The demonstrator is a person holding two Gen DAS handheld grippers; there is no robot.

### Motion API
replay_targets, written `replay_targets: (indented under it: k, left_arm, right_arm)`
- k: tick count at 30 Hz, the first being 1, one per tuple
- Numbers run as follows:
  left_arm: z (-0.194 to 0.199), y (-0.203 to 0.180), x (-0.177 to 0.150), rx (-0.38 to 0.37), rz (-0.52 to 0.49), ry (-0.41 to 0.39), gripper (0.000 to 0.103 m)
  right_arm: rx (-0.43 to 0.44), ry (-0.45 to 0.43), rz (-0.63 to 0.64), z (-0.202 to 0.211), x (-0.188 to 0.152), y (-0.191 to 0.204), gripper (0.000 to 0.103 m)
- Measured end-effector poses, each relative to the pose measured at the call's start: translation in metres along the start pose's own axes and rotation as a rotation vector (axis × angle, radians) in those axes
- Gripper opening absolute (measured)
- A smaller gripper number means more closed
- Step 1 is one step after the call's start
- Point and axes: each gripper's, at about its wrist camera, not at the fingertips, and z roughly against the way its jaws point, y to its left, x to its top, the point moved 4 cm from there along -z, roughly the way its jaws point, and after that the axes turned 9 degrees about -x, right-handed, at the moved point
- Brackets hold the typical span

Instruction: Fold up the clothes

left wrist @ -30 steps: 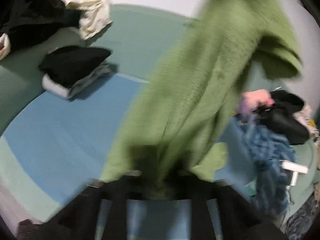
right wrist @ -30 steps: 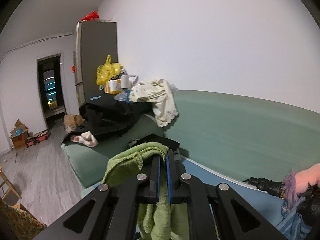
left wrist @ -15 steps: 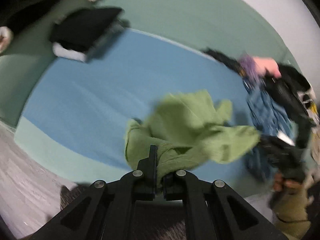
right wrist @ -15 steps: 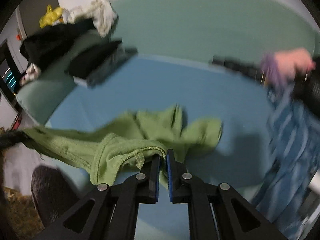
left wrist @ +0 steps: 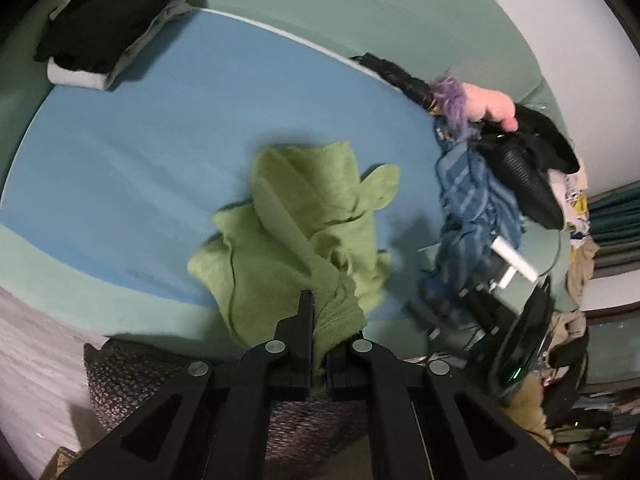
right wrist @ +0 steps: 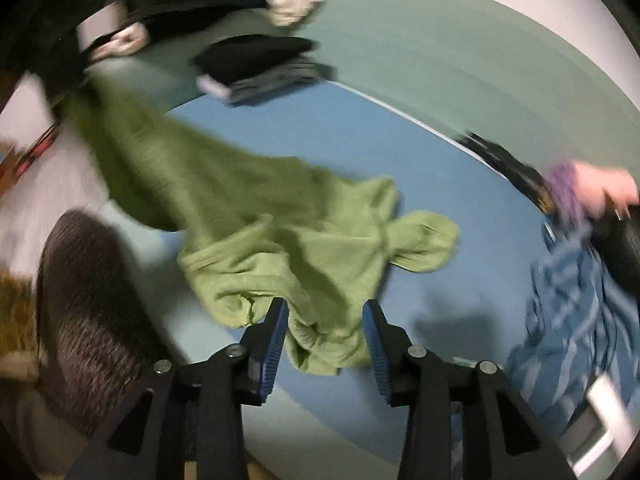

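A green sweater (left wrist: 304,232) lies crumpled in the middle of the frame on a blue sheet (left wrist: 140,160) that covers a pale green sofa (left wrist: 360,4). Its knit is soft and fuzzy, bunched into thick folds, with one rounded flap poking out toward the right. In the right wrist view one long part of it stretches up to the upper left, blurred. The left tool (left wrist: 318,344) is clamped on a ribbed edge of the sweater at the lower centre of its view, the cloth pinched between the two black fingers. The right tool (right wrist: 325,340) has just been opening; its blue ridged pads (right wrist: 276,344) stand apart, with a loose fold of the sweater lying between them and not pressed. At the upper left sits a folded stack (left wrist: 108,28), black cloth over grey. At the right edge a striped blue garment (left wrist: 472,208) hangs in a heap beside black items and a pink and purple plush piece (left wrist: 476,102).
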Motion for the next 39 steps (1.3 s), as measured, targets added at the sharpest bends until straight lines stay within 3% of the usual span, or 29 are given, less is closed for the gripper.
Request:
replay_targets:
  k: [2, 7, 15, 16, 19, 23, 29, 33, 39]
  left_arm:
    - [0.002, -0.008, 0.004, -0.028, 0.021, 0.007, 0.004]
    - [0.010, -0.018, 0.014, -0.079, 0.059, -0.006, 0.004]
    - [0.018, -0.027, 0.011, -0.092, 0.036, -0.016, 0.004]
    - [0.018, -0.026, 0.011, -0.096, 0.036, -0.017, 0.004]
    - [0.018, -0.023, 0.010, -0.092, 0.035, -0.020, 0.004]
    - [0.026, -0.011, 0.010, -0.060, 0.046, -0.032, 0.004]
    - [0.064, -0.012, 0.028, -0.083, 0.048, -0.131, 0.004]
    - [0.121, -0.037, 0.056, -0.111, -0.035, -0.299, 0.004]
    - [0.220, -0.078, 0.091, -0.187, -0.127, -0.532, 0.004]
  right_arm:
    - [0.054, -0.019, 0.005, 0.001, 0.002, 0.015, 0.052]
    - [0.170, -0.020, -0.013, -0.011, 0.004, 0.052, 0.053]
    - [0.185, 0.030, -0.016, -0.032, 0.008, 0.079, 0.055]
    - [0.168, 0.022, -0.023, -0.031, 0.009, 0.076, 0.054]
    - [0.118, 0.000, -0.043, -0.028, 0.013, 0.069, 0.007]
    - [-0.032, -0.072, -0.056, -0.010, 0.031, 0.038, 0.006]
    - [-0.313, -0.296, -0.115, 0.065, 0.108, -0.057, 0.005]
    - [-0.407, -0.472, -0.120, 0.134, 0.173, -0.090, 0.005]
    - [-0.504, -0.686, -0.124, 0.227, 0.246, -0.100, 0.005]
